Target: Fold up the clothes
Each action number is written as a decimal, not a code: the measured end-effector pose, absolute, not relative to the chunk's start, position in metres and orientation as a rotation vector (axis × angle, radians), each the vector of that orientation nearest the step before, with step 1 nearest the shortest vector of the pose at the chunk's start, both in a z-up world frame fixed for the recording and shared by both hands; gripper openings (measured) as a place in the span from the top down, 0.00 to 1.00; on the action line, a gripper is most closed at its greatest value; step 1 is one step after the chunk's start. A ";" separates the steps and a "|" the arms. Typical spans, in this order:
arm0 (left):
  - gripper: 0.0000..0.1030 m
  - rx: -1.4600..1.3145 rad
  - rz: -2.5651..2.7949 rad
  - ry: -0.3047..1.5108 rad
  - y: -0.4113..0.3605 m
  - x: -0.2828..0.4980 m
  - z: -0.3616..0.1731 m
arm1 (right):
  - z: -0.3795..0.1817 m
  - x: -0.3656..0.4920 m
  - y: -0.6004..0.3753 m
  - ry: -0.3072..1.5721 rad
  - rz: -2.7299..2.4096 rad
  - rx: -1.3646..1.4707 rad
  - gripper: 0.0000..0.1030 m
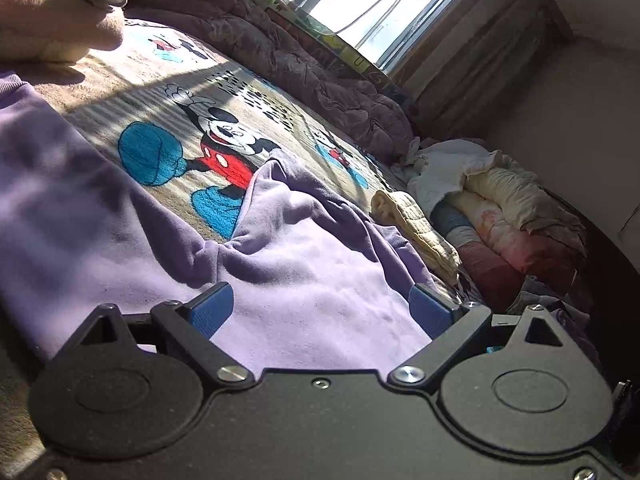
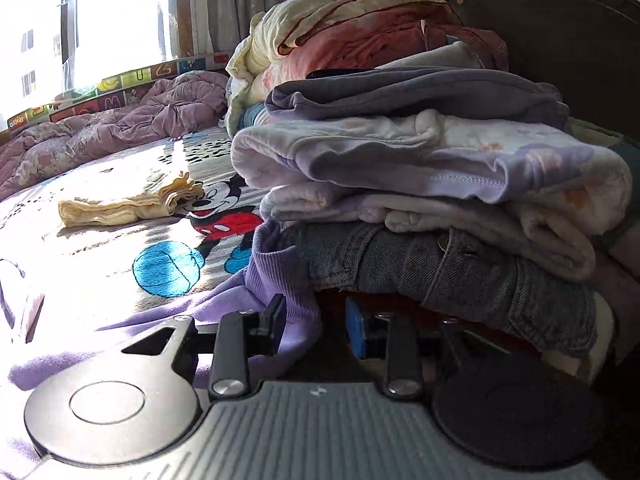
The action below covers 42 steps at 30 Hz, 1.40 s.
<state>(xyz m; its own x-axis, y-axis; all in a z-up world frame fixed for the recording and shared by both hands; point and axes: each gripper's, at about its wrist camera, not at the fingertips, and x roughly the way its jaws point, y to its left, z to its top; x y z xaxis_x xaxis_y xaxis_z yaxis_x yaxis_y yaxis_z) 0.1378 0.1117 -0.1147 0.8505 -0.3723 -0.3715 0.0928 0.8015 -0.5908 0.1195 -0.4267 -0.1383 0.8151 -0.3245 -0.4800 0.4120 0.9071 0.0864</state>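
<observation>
**Purple cuff sits in the right gripper's gap**

Right gripper, jaws parted, has the purple sweatshirt cuff between them, unpinched (beside the folded stack). Left gripper hovers wide open over its body, spread across the bed.

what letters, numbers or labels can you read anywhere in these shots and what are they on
"2", "U", "M": single characters on the coloured alphabet play mat propped along the window; its other tiles are too blurred to read.
In the left wrist view the same play mat shows characters too skewed to read.
Dark script on the Mickey Mouse blanket: not legible.
No readable labels on the stacked clothes.
</observation>
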 end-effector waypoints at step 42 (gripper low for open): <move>0.68 -0.714 0.042 0.677 0.141 0.068 -0.151 | -0.165 0.069 -0.259 0.523 -0.020 0.187 0.64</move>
